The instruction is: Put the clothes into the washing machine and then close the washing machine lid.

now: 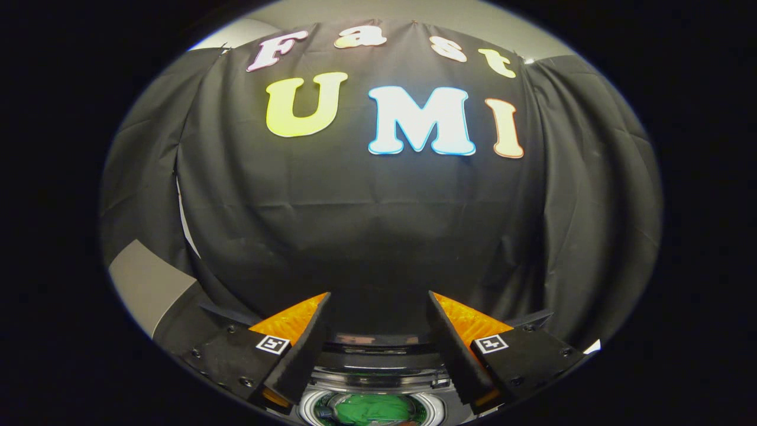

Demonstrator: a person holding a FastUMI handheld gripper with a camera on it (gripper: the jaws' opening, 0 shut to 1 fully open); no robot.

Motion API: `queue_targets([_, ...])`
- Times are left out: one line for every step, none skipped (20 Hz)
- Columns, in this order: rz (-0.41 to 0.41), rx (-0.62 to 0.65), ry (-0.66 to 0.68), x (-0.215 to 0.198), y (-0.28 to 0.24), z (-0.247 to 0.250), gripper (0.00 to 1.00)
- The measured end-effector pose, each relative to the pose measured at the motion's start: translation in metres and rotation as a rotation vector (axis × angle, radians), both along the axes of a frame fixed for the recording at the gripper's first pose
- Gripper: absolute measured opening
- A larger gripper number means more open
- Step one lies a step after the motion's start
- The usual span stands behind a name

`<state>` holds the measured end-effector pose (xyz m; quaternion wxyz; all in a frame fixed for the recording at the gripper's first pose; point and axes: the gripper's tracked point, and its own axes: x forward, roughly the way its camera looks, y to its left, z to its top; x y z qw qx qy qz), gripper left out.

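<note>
Low at the bottom centre of the frame, between my gripper (378, 307) fingers, green clothes (375, 409) lie bunched inside the washing machine (378, 378) drum (crumpled, soft-looking). My fingers stand wide apart, holding nothing. Loading looks done to me; the lid I judge not yet closed.

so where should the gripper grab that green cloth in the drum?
Take the bunched top fold of the crumpled green cloth, coming straight down through the round washing machine opening. The cloth lies heaped below the open gripper, so its raised folds offer a pinch.
</note>
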<state>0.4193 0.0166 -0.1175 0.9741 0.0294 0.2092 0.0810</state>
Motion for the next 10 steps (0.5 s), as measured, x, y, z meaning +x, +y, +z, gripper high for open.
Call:
queue_targets([-0.008, 0.012, 0.011, 0.000, 0.000, -0.003, 0.98])
queue_targets([-0.016, 0.030, 0.021, -0.001, 0.000, -0.002, 0.97])
queue_targets([-0.021, 0.040, 0.025, -0.002, 0.000, -0.002, 0.98])
queue_targets([-0.020, 0.036, 0.024, -0.004, 0.001, -0.004, 0.97])
queue_targets([-0.017, 0.029, 0.027, -0.005, 0.001, -0.004, 0.98])
queue_targets([-0.015, 0.030, 0.021, -0.006, 0.001, -0.004, 0.98])
queue_targets([-0.016, 0.038, 0.027, -0.005, 0.000, -0.005, 0.98])
queue_targets([-0.015, 0.038, 0.025, -0.008, 0.000, -0.003, 0.98])
queue_targets([-0.013, 0.034, 0.026, -0.010, 0.000, -0.004, 0.98])
queue_targets([-0.013, 0.034, 0.027, -0.012, 0.000, -0.004, 0.98])
